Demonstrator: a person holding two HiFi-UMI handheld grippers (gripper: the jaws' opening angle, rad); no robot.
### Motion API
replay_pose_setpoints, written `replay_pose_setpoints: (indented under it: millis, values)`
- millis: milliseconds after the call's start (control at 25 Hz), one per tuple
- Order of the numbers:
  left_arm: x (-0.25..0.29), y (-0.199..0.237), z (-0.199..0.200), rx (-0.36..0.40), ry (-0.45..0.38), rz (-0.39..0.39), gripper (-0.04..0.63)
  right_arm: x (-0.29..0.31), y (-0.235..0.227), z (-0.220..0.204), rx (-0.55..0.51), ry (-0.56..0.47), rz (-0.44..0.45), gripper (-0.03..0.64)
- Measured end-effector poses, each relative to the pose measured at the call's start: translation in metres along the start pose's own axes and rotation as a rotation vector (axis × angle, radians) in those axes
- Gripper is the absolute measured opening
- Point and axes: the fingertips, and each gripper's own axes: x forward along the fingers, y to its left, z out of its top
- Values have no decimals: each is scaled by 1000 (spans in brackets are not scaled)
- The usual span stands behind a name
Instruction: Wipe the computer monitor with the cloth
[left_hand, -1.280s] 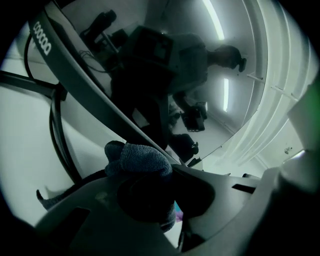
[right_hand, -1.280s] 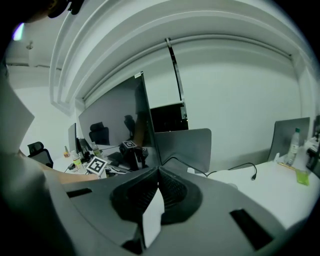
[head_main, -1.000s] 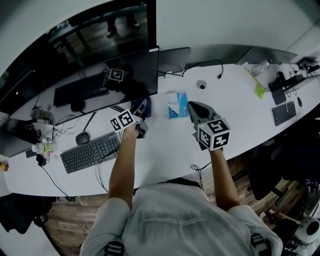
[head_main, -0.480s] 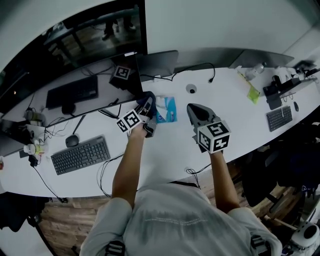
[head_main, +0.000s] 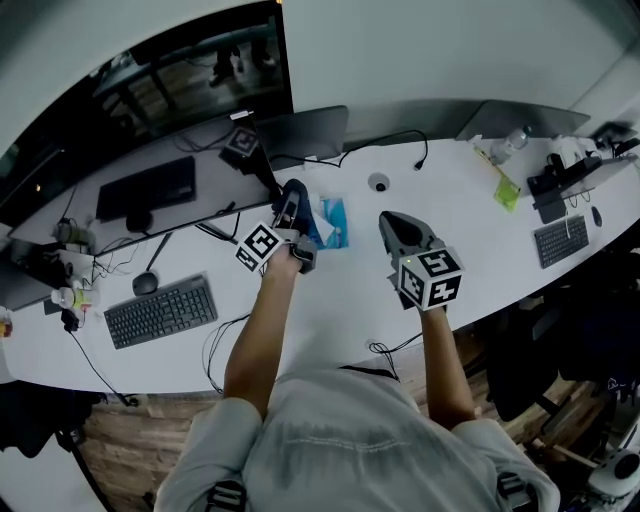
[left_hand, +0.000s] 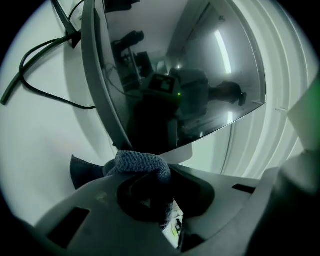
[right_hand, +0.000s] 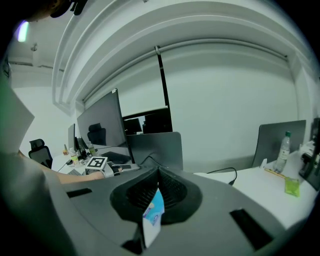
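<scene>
The monitor stands at the back left of the white desk, its dark screen mirroring the room. My left gripper is shut on a dark blue cloth at the screen's lower right corner. The left gripper view shows the cloth bunched at the jaw tips, just under the screen's bottom edge. My right gripper hovers over the desk to the right, jaws together. A blue and white sliver shows low in their gap.
A blue and white packet lies between the grippers. A keyboard, a mouse and loose cables lie at the left. A second screen's grey back, a cable hole, a bottle and a small keyboard lie further back and right.
The left gripper has carried the cloth up and right along the monitor to its lower right corner. The right gripper has hardly moved.
</scene>
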Motion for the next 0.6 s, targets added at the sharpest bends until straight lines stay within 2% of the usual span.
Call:
replay_pose_setpoints:
  millis: [360,520,600]
  values:
    - [-5,-66,28,-28,-66,-91,42,-7,12,12,18,-55,22,2]
    - [-8,-105,43,-8,-87,-139,42,-15,11,18,20,-79,11,2]
    - [-9,-124,50,38,-87,-144,42,-18,10,21,20,-88,3,2]
